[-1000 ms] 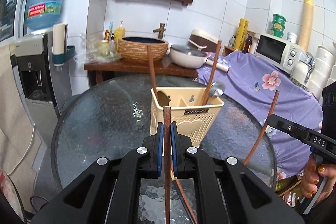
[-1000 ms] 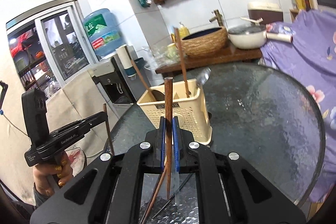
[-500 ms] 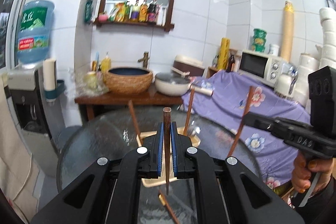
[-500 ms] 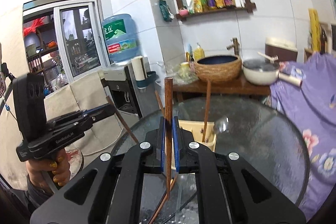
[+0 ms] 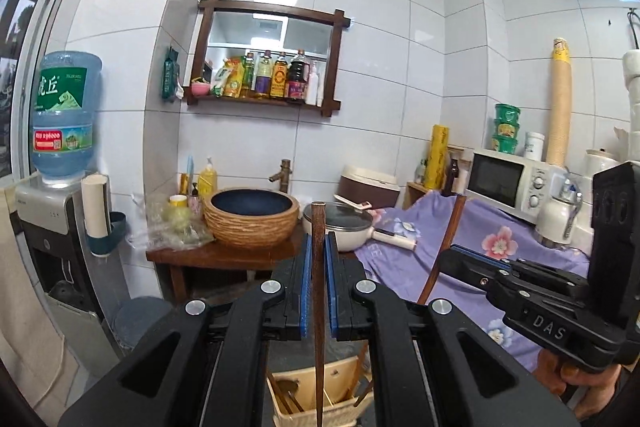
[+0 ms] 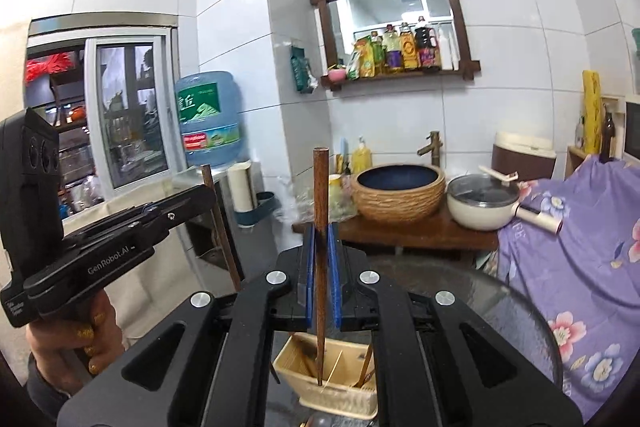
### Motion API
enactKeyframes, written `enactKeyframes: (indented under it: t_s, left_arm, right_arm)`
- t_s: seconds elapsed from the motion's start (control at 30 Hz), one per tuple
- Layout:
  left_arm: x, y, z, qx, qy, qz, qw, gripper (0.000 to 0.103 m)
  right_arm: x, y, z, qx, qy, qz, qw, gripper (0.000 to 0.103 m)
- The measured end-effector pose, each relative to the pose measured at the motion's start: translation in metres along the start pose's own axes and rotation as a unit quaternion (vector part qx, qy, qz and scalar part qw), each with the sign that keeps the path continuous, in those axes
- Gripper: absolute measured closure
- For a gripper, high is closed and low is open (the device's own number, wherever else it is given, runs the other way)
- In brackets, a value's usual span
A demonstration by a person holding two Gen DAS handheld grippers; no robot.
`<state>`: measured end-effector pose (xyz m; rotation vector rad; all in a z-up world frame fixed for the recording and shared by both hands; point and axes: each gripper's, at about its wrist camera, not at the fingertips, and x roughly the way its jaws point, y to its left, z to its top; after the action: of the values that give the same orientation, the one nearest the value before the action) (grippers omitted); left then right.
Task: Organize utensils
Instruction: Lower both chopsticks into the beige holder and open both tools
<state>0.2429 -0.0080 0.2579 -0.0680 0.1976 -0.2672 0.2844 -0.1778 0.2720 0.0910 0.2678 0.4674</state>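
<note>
Both chopsticks now higher above the holder [image 6: 332,383], upright, thick ends up, in clamped fingers [image 5: 306,281]

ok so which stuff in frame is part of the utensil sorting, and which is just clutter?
Job:
left claw, shut on a chopstick
right claw, shut on another chopstick
beige utensil basket below

Clutter:
wicker basin
lidded pot
microwave
water jug
bottle shelf
</note>
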Motion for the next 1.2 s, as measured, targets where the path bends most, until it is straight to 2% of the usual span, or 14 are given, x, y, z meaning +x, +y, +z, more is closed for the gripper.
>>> enactKeyframes:
  t_s: [0.13,0.37,0.77,0.97,1.13,1.2]
  left_arm:
    - [0.028,0.007,-0.009,-0.012,0.014,0.012,0.9998,0.096]
    - [0.063,0.023,-0.057,-0.040,0.056,0.019,0.9974,0.096]
    - [0.075,0.022,-0.107,-0.036,0.096,0.017,0.9945,0.096]
    - [0.081,0.027,-0.122,-0.037,0.118,0.014,0.9922,0.096]
    - [0.079,0.028,-0.129,-0.037,0.118,0.016,0.9922,0.096]
    - [0.073,0.028,-0.127,-0.033,0.111,0.021,0.9931,0.091]
  right_arm:
    - [0.026,-0.004,-0.010,-0.001,0.008,-0.015,1.000,0.096]
    - [0.063,-0.011,-0.059,-0.010,0.044,-0.033,0.998,0.096]
    - [0.085,-0.019,-0.116,-0.012,0.079,-0.044,0.996,0.096]
    - [0.089,-0.015,-0.128,-0.022,0.087,-0.049,0.995,0.096]
    - [0.086,-0.016,-0.131,-0.025,0.079,-0.049,0.995,0.095]
    - [0.082,-0.017,-0.130,-0.027,0.074,-0.048,0.996,0.095]
